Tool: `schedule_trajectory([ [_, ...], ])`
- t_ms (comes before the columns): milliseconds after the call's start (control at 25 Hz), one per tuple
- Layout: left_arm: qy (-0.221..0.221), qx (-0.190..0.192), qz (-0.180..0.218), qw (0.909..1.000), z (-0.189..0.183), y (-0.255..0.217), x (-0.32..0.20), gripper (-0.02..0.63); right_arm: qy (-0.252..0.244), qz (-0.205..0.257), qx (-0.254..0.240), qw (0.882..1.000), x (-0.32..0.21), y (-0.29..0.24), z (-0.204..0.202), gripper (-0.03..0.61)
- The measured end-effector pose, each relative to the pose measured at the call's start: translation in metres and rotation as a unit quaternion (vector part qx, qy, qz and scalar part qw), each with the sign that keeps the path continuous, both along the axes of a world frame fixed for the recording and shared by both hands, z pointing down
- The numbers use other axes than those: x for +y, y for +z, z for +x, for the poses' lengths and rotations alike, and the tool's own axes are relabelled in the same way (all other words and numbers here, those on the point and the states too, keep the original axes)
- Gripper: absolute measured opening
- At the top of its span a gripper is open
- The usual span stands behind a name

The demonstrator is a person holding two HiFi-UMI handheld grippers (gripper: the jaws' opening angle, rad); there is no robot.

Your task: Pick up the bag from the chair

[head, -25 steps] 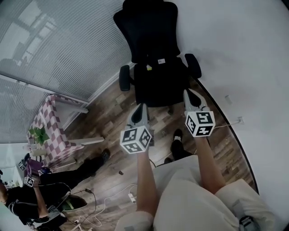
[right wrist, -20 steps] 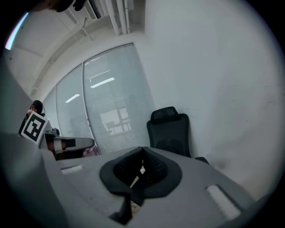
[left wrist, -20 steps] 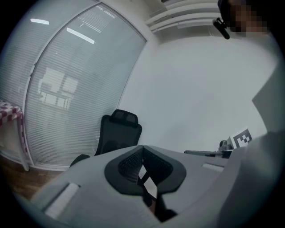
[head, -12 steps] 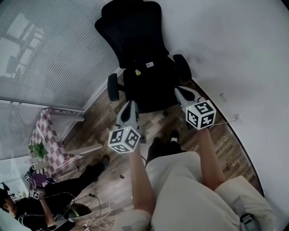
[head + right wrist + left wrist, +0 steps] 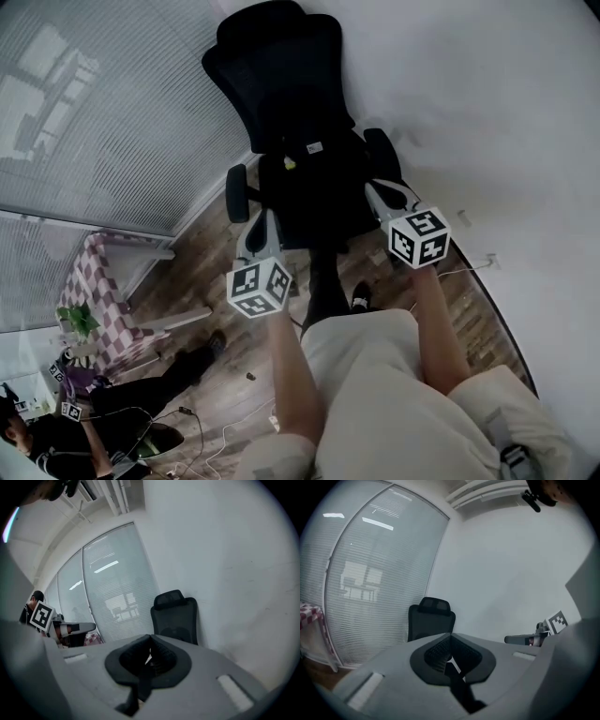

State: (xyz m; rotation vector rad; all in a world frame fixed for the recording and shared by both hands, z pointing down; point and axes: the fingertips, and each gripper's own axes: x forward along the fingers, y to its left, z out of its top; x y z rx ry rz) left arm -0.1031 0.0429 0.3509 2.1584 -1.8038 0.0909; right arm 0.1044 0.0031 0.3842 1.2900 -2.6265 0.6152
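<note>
Since neither tool has anything in it yet, I'd call this the approach stage, before any real pickup. Closest in the head view are the person's pale fabric shorts (image 5: pixel 375 394) and bare forearms, each holding out a grey two-jaw tool topped with a black-and-white marker cube. The left gripper (image 5: pixel 258 225) is just off the seat's front left corner. Its own view shows the dark ribbed pads (image 5: pixel 438 651) pressed flat together with nothing between them. Same story for the right gripper (image 5: pixel 376 189) over by the right armrest: jaws fully closed, empty. Just past the tips is the black padded office chair (image 5: pixel 277 66) with armrests, standing on a brown wood-plank floor (image 5: pixel 211 253). The soft black bag (image 5: pixel 314 187) seems to be lying on the seat. It's black on black, so I honestly can't make out its edges, just a small white label (image 5: pixel 314 147) and a little yellow tag (image 5: pixel 289 163) towards the back of the seat. Behind that are the tall backrest, a plain white wall (image 5: pixel 487 94) and grey slatted blinds (image 5: pixel 94 112). Next move, I reckon: open at least one set of jaws, bring it in over the seat and find a strap or fold to pinch. That could be fiddly, since no handle shows from here.
</note>
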Motion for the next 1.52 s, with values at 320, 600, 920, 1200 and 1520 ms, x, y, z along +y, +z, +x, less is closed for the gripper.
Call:
schedule_trajectory([
  [320,0.028,0.008,0.0,0.9996,0.003,0.009,-0.077,0.006,0.003,-0.001,-0.005,1.0,-0.062,0.0,-0.014,0.0],
  [600,0.084,0.003,-0.024,0.9962,0.003,0.018,-0.151,0.006,0.049,-0.021,-0.005,0.999,-0.134,0.012,-0.014,0.0],
  [920,0.1,0.026,-0.042,0.9937,-0.024,0.027,-0.239,0.006,0.124,-0.062,-0.096,0.986,-0.23,0.008,-0.017,0.0],
  [1200,0.115,0.056,-0.083,0.9884,-0.07,0.065,-0.309,0.006,0.148,-0.139,-0.258,0.945,-0.305,0.025,-0.048,0.0],
  [1520,0.132,0.074,-0.128,0.9802,-0.077,0.132,-0.408,0.006,0.12,-0.188,-0.398,0.89,-0.403,0.067,-0.091,0.0],
])
